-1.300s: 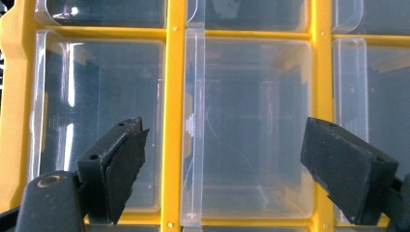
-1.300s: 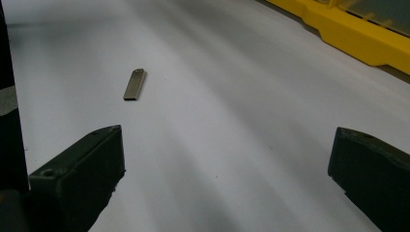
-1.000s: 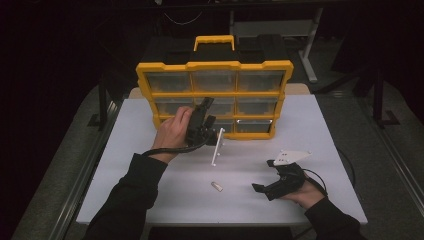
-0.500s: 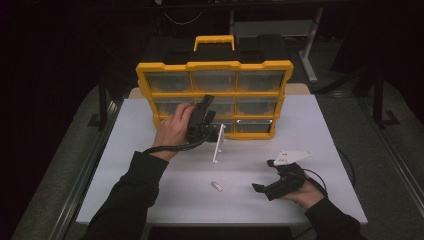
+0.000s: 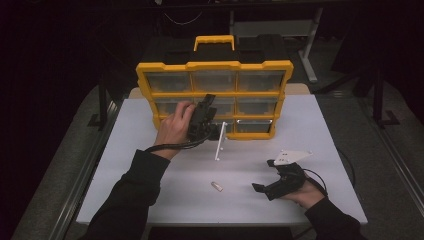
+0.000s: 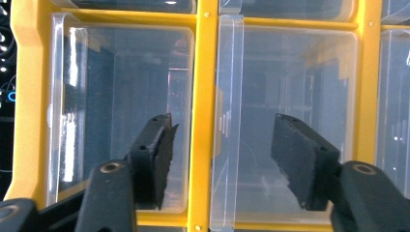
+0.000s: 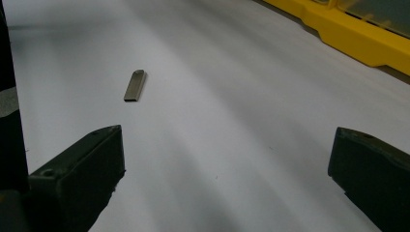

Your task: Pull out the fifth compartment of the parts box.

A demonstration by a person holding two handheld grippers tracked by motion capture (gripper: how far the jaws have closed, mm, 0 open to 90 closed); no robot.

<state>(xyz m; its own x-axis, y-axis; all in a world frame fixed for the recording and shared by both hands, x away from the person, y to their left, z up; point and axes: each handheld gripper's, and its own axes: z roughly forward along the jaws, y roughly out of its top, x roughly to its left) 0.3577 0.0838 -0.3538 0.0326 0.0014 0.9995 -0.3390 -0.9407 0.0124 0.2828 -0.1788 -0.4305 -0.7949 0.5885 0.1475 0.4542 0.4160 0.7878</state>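
Observation:
A yellow organizer (image 5: 215, 66) with clear drawers stands at the back of the white table. My left gripper (image 5: 204, 116) points at its middle row. In the left gripper view my left gripper (image 6: 225, 154) straddles the yellow divider (image 6: 203, 121) and the clear lip of a drawer (image 6: 285, 96). Its jaws have just been closing, and the pads do not press on anything. My right gripper (image 5: 265, 176) rests open on the table at the front right. A small metal stick (image 5: 216, 186) lies left of it, ahead of my right gripper (image 7: 227, 164) as a metal stick (image 7: 134, 85).
A thin white strip (image 5: 220, 142) juts from the organizer's bottom row toward the front. A black case with a yellow handle (image 5: 214, 41) sits behind the organizer. The table (image 5: 320, 125) ends close behind my right hand.
Both hands stay where they were. The left gripper's jaws at the organizer front look slightly narrower.

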